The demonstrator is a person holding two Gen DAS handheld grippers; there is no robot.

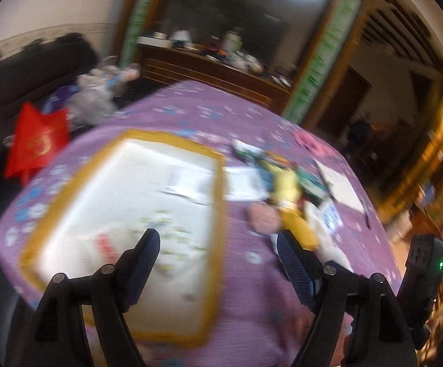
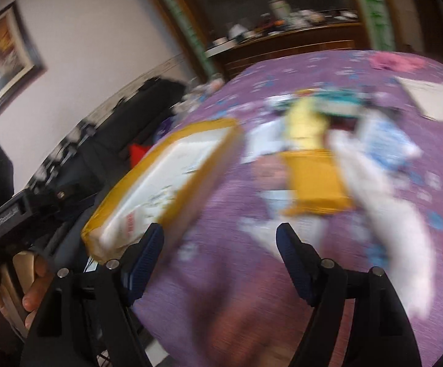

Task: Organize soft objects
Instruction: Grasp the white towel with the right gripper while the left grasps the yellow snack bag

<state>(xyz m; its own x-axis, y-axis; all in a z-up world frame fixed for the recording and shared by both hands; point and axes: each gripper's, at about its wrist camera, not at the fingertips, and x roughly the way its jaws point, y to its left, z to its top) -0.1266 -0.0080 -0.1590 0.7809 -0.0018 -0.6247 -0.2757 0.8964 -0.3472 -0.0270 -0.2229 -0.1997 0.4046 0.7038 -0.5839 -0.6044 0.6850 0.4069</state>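
Both views are motion-blurred. A white box with a yellow-brown rim (image 1: 218, 183) lies on the purple flowered tablecloth (image 1: 252, 290); it holds white cloth items (image 1: 105, 244). My left gripper (image 1: 218, 238) is open and empty above the box's near right edge. A pile of soft things lies to its right: a yellow cloth (image 1: 285, 183), a mustard piece (image 1: 298, 229) and a pink piece (image 1: 264, 217). In the right wrist view my right gripper (image 2: 219, 232) is open and empty above the cloth, with the box (image 2: 215, 165) left of it and the mustard piece (image 2: 313, 180), yellow cloth (image 2: 307, 122) and a long white cloth (image 2: 389, 214) ahead.
A pink item (image 1: 310, 143) and a white sheet (image 1: 340, 186) lie at the table's far side. A red bag (image 1: 37, 143) and plastic bags (image 1: 95, 94) sit left of the table. A dark wooden sideboard (image 1: 209, 70) stands behind. The other gripper's body (image 1: 426, 275) shows at right.
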